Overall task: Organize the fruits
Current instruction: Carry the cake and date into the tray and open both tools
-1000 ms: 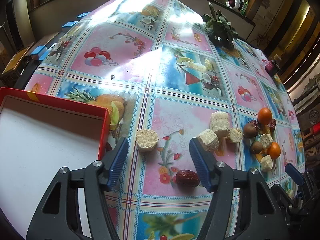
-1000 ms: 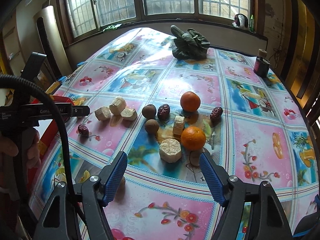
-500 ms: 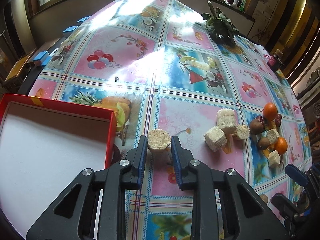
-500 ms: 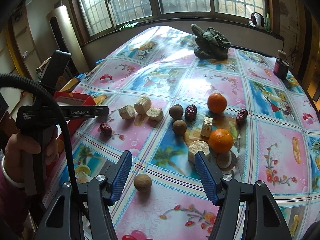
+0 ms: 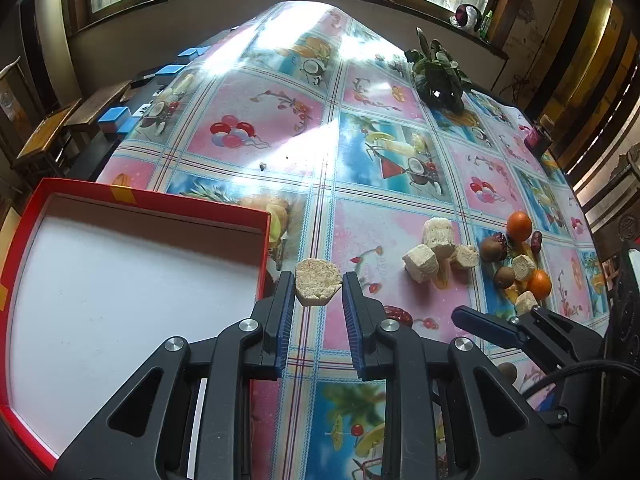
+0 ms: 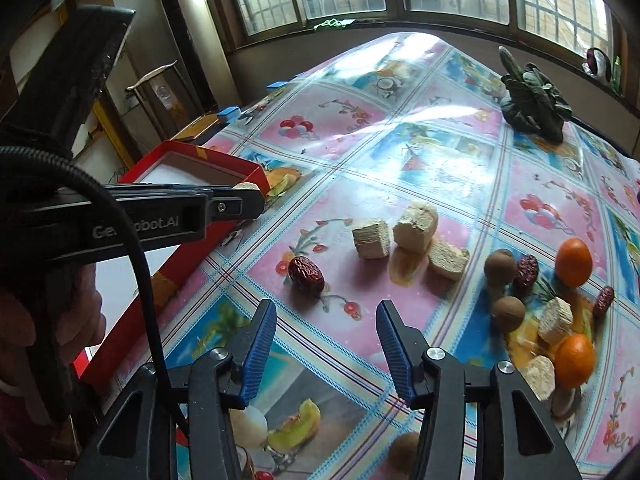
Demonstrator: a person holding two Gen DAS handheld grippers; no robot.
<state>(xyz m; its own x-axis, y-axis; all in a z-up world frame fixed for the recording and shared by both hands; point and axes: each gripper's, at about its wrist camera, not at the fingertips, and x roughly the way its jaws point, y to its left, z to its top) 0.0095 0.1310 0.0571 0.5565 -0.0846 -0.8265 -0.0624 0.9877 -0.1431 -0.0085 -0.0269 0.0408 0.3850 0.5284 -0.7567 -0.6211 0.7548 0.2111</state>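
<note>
My left gripper (image 5: 317, 285) is shut on a pale beige chunk (image 5: 318, 282), held just off the table beside the right wall of the red box (image 5: 160, 205) with its white floor. The right wrist view shows this gripper (image 6: 242, 200) from the side, the chunk (image 6: 245, 186) peeking out at its tip. My right gripper (image 6: 325, 310) hangs over the tablecloth with its jaws closing and nothing between them. A dark red date (image 6: 306, 274) lies just beyond its fingertips. One blue finger (image 5: 482, 322) of it shows in the left wrist view.
Three more beige chunks (image 6: 372, 238) lie mid-table. To the right sit two oranges (image 6: 574, 262), brown round fruits (image 6: 500, 266), dates (image 6: 526, 274) and further chunks (image 6: 554, 320). A leafy vegetable (image 6: 532, 100) lies at the far end. A person's hand (image 6: 36, 320) holds the left gripper.
The left gripper shut on the beige chunk and lifted it slightly beside the box. The right gripper swung left from the orange pile to the lone date, its jaws narrowing.
</note>
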